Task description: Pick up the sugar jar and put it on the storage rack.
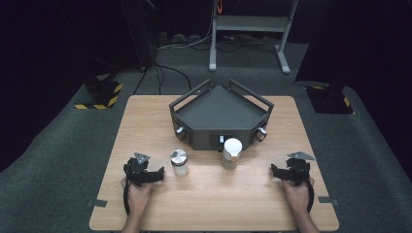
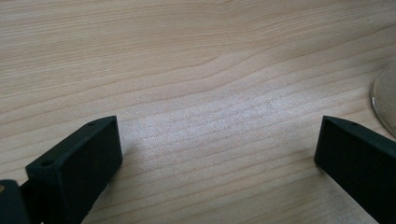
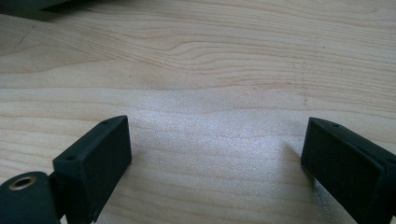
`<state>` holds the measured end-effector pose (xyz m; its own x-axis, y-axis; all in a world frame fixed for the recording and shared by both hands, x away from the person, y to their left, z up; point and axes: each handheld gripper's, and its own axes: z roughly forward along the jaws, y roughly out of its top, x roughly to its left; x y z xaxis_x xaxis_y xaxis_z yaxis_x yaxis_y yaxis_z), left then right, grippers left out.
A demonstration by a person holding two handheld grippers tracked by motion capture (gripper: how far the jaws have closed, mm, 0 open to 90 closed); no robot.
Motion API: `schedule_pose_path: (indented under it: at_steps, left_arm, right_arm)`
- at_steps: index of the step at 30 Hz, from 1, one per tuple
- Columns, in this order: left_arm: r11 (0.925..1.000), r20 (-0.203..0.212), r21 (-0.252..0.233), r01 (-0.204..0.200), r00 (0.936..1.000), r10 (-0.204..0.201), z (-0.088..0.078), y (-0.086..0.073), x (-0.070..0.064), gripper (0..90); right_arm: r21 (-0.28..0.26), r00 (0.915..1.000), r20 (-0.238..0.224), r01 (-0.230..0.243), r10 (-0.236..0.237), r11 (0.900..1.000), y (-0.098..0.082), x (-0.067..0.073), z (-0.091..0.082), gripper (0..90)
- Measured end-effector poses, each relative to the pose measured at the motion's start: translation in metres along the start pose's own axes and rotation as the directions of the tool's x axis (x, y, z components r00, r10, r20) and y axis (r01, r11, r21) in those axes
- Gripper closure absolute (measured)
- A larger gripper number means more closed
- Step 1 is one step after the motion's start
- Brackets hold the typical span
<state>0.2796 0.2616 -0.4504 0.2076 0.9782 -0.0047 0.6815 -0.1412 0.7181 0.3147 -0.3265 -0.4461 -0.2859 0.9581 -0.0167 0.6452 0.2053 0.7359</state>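
Dark flooring and unlit stands surrounded the wooden table [image 1: 214, 194] in the high view. My left gripper [image 1: 158, 174] rested near the front edge, pointed at the jar with the metal lid [image 1: 179, 162] just beside it, presumably staged for a reach. My right gripper [image 1: 274, 171] lay well apart, aimed toward the jar with the white lid [image 1: 231, 153]. Both jars stood upright before the dark angular tray [image 1: 221, 114].

Left gripper view: the jaws stood wide apart over bare wood, nothing between them; a curved glassy edge [image 2: 385, 100], cut off at the right, was probably the metal-lidded jar's base.

Right gripper view: jaws likewise spread, empty; a dark sliver [image 3: 42, 8] at top left could not be identified.
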Motion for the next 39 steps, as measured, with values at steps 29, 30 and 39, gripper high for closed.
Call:
schedule_pose_path:
  at_steps: [29, 30, 39]
  left_arm:
    - [0.9972, 0.032, 0.016, -0.072, 0.9969, 0.072, -0.007, 0.006, -0.003, 0.3]
    - [0.9972, 0.032, 0.016, -0.072, 0.9969, 0.072, -0.007, 0.006, -0.003, 0.4]
    - [0.9924, 0.078, -0.005, -0.123, 0.9894, 0.123, -0.017, 0.005, -0.009, 0.4]
  right_arm:
    - [0.000, 1.0000, 0.000, 0.000, 0.000, 1.000, 0.000, 0.000, 0.000, 8.2]
    - [0.000, 1.0000, 0.000, 0.000, 0.000, 1.000, 0.000, 0.000, 0.000, 8.2]
    - [0.000, 1.0000, 0.000, 0.000, 0.000, 1.000, 0.000, 0.000, 0.000, 8.2]
